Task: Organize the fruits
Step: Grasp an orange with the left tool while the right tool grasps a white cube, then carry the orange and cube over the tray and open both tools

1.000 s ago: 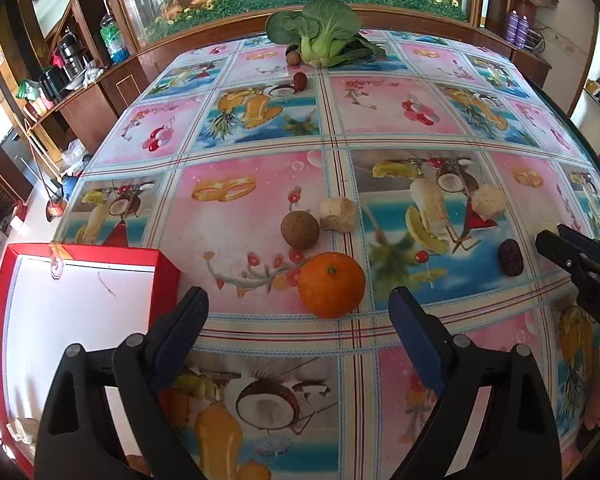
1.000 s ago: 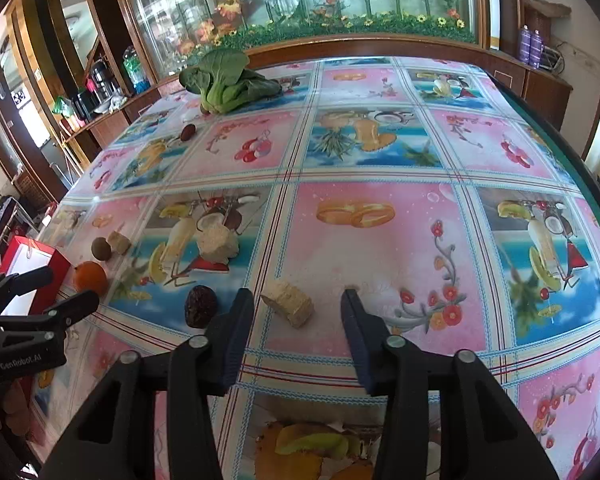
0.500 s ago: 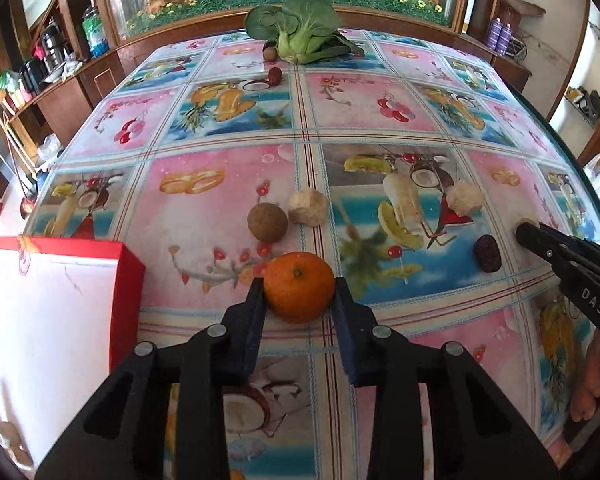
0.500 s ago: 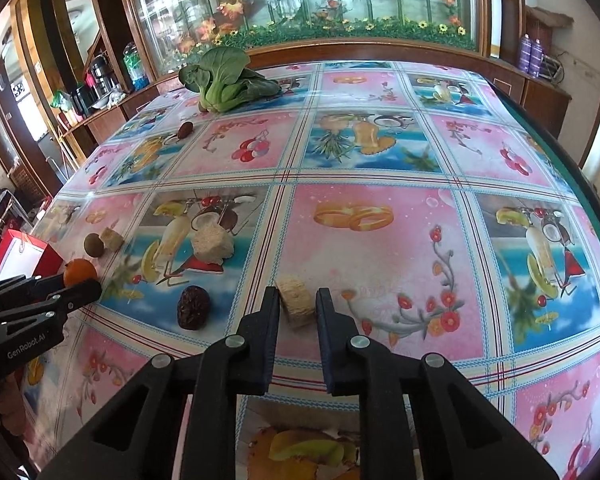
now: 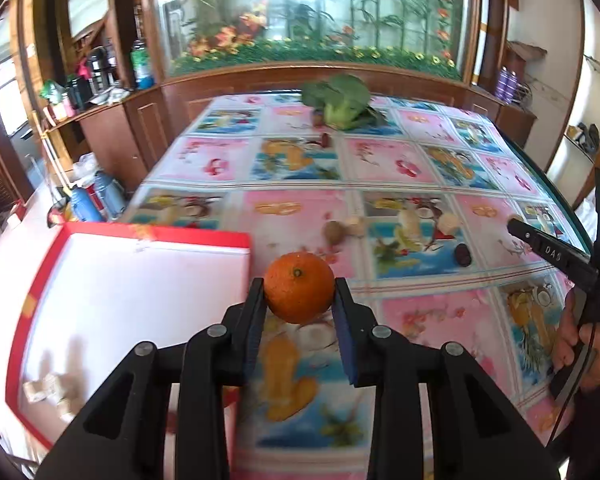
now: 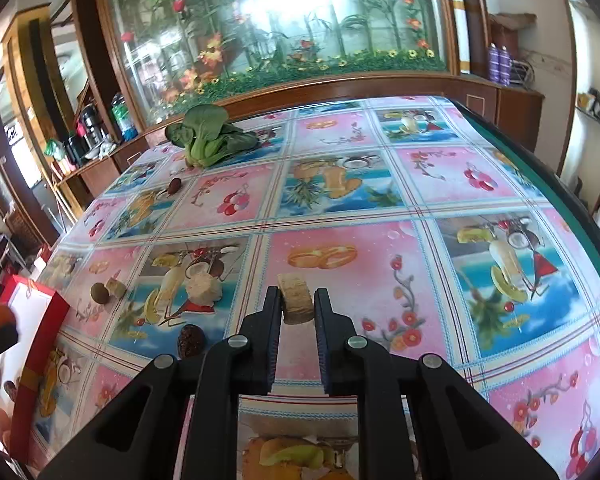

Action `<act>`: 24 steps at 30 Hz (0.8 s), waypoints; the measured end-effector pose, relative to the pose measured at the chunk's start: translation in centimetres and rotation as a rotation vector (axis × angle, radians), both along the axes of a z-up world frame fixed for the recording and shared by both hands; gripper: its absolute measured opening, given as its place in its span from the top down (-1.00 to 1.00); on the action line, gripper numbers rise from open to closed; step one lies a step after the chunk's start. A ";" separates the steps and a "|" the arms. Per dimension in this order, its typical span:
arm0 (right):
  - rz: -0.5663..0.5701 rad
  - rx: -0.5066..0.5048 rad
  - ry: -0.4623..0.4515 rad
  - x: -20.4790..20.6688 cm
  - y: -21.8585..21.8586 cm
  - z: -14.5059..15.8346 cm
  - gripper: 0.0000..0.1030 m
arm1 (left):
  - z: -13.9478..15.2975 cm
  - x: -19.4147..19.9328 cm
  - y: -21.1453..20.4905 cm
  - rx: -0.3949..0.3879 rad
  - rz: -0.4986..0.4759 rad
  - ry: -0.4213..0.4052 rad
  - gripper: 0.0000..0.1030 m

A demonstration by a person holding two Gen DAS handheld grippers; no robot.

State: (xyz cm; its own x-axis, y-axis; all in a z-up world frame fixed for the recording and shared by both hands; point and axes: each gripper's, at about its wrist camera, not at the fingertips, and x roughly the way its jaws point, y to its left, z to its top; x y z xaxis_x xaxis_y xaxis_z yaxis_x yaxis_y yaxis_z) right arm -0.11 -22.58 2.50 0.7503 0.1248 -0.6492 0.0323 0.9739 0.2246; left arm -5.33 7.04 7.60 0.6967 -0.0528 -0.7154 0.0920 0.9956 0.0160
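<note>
The left gripper [image 5: 299,300] clamps an orange [image 5: 299,287], lifted beside the red box [image 5: 156,237] to its left; the right gripper [image 6: 297,307] pinches a pale chunk [image 6: 297,298] on the table. Next, likely: box the orange.

My left gripper [image 5: 299,300] holds the orange [image 5: 299,287] just right of the box [image 5: 156,240]. My right gripper [image 6: 298,312] pinches a pale chunk [image 6: 297,298] on the table [image 6: 440,184]; the leafy vegetable [image 6: 208,136] lies at the far side.
</note>
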 end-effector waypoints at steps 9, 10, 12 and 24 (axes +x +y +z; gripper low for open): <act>0.018 0.150 -0.036 -2.2 1.8 1.0 0.72 | 0.2 -2.3 5.3 -0.008 0.095 -0.021 0.32; 0.040 0.154 -0.038 -2.5 2.8 1.1 0.72 | 0.1 -2.4 5.9 -0.012 0.105 -0.017 0.32; 0.113 0.187 -0.030 -2.8 5.6 1.3 0.72 | -0.1 -2.5 7.1 -0.015 0.125 -0.013 0.32; 0.474 0.159 -0.003 -2.6 23.0 3.1 0.72 | -1.0 -3.2 14.8 -0.019 0.283 -0.012 0.32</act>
State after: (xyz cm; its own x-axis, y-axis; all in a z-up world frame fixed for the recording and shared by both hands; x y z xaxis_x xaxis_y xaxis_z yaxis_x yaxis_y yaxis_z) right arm -2.71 0.37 5.63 0.5884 0.5499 -0.5928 -0.4067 0.8349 0.3708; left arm -8.49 21.85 6.63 0.6939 0.1315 -0.7080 -0.1896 0.9818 -0.0035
